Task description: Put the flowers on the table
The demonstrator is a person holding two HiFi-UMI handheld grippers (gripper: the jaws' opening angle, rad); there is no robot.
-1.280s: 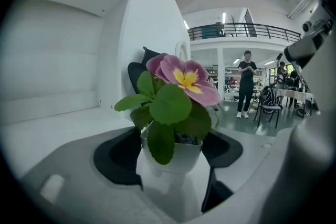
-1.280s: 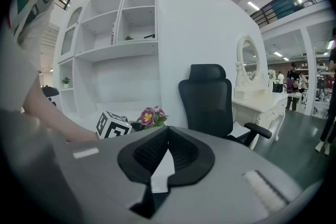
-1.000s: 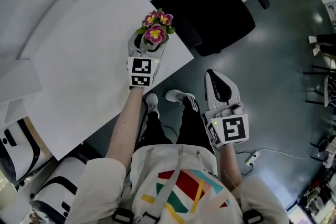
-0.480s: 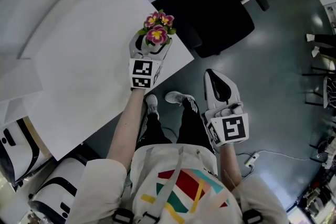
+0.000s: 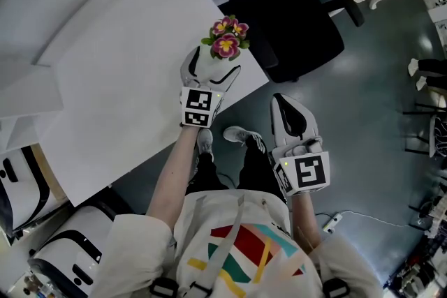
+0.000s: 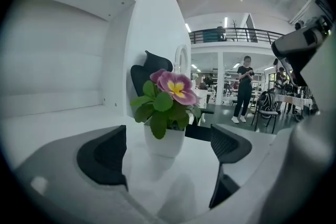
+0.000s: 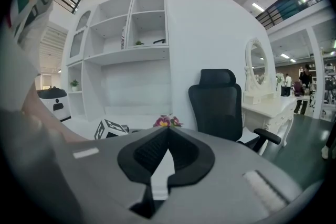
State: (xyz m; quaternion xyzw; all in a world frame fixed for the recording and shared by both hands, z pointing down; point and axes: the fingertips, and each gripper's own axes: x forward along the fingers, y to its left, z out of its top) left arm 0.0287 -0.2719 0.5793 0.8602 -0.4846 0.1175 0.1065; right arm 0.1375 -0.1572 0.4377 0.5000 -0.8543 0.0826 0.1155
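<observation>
a black office chair (image 5: 279, 17) crowds the desk's (image 5: 105, 94) corner, where the flowers (image 5: 226, 44), pink-and-yellow blooms in a smooth white pot (image 6: 164, 141), stand close to the edge. the left gripper (image 5: 211, 66) has just been opening its jaws, and they flank the pot without touching it. the right gripper (image 5: 285, 105) hangs over the grey floor (image 5: 377, 80), jaws together, empty.

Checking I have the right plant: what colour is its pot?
White pot, clearest in the left gripper view.

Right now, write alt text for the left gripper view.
Pink flowers in a white pot stand on the table between the jaws of the left hand-held gripper, which have just been opening and do not touch it. A black chair stands behind.
</observation>
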